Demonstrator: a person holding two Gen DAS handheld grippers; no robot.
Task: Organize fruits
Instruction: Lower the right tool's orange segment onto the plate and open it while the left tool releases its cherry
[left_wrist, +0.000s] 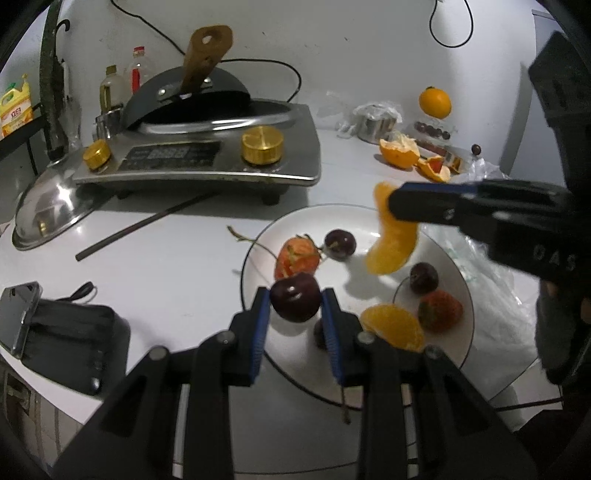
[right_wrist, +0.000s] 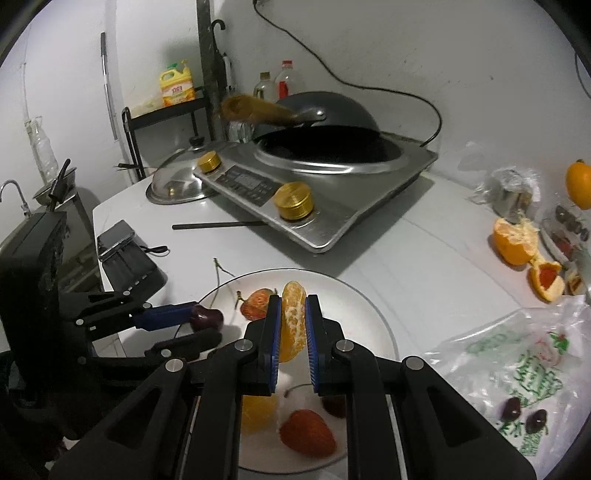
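Note:
A white plate (left_wrist: 295, 221) (right_wrist: 351, 295) lies on the white table. My left gripper (left_wrist: 295, 301) (right_wrist: 199, 320) is shut on a dark cherry (left_wrist: 294, 297) (right_wrist: 208, 318) above the plate's near-left rim. My right gripper (right_wrist: 293, 306) (left_wrist: 391, 205) is shut on an orange segment (right_wrist: 293, 317) (left_wrist: 393, 243) and hangs it over the plate's middle. On the plate lie two strawberries (left_wrist: 297, 258) (left_wrist: 439, 310), two more cherries (left_wrist: 340, 243) (left_wrist: 424, 277) and another orange segment (left_wrist: 393, 326).
An induction cooker (left_wrist: 207, 155) with a black wok stands behind the plate, a steel lid (left_wrist: 48, 206) to its left. A chopstick (left_wrist: 140, 227) lies nearby. A peeled orange (right_wrist: 515, 240), a whole orange (left_wrist: 435, 101), a plastic bag (right_wrist: 517, 369) with two cherries and a black pouch (left_wrist: 70, 339) surround the plate.

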